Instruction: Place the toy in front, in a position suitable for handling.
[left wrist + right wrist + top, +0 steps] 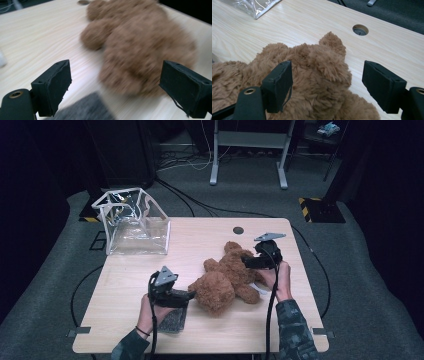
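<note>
A brown teddy bear (227,277) lies flat on the wooden table (130,285), just right of centre in the high view, its head toward the bottom of the frame and its legs pointing to the upper right. Both grippers stand spread with nothing pinched: the left gripper (186,296) sits at the bear's head at lower centre, over a small grey cloth (173,320), and the right gripper (248,262) hovers over the bear's leg end at centre right. The toy looks light, soft and squashy, its plush neither slippery nor fragile, so it will likely sag if lifted by 1 limb. A pinch deep on the torso or on 2 limbs should hold best. A clear plastic bag (135,222) stands open at the upper left.
</note>
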Tool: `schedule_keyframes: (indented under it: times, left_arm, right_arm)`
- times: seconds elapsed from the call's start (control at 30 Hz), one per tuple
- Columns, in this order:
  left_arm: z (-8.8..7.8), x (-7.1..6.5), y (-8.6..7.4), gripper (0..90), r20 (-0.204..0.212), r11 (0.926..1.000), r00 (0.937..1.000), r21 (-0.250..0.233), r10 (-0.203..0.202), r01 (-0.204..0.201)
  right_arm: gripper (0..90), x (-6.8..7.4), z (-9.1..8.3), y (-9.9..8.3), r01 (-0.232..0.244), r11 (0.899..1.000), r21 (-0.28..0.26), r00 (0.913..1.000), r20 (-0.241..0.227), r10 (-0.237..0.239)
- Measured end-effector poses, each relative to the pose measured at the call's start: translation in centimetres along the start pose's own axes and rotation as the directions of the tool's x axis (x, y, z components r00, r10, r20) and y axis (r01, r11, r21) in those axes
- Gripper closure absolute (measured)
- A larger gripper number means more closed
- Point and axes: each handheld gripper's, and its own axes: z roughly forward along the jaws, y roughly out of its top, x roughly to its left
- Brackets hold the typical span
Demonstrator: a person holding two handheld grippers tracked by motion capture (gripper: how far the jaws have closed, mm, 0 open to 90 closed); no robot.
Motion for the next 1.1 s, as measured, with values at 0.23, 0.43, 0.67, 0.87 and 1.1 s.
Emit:
schedule_keyframes:
  times: [0.23, 0.43, 0.67, 0.87, 1.1]
  left_arm:
    - [3.4, -2.4, 1.8, 11.6, 0.047, 0.9982, 0.9979, 0.040, 0.043, -0.045]
    - [5.0, -2.5, 1.2, 21.3, 0.087, 0.9971, 0.9961, 0.077, -0.006, 0.000]
    - [5.3, -2.3, 0.6, 48.9, 0.094, 0.9935, 0.9955, 0.112, 0.013, -0.023]
    - [4.9, -1.9, 0.4, 67.4, 0.098, 0.9961, 0.9948, 0.081, 0.027, -0.035]
    - [4.5, -0.8, 1.1, 73.0, 0.126, 0.9961, 0.9909, 0.070, 0.045, -0.054]
  right_arm:
    - [24.8, -0.5, 1.8, 0.2, 0.008, 1.000, 0.026, 0.9998, -0.016, -0.008]
    - [46.3, -1.1, 3.3, -0.3, -0.018, 0.997, 0.074, 0.9968, -0.077, 0.023]
    - [75.5, -1.3, 4.3, -1.1, -0.010, 0.997, 0.073, 0.9927, -0.119, 0.018]
    - [85.2, -0.8, 4.2, -1.2, -0.007, 0.999, 0.045, 0.9953, -0.097, 0.012]
    - [86.2, -0.6, 3.0, -1.1, -0.009, 1.000, -0.006, 0.9976, -0.069, 0.008]
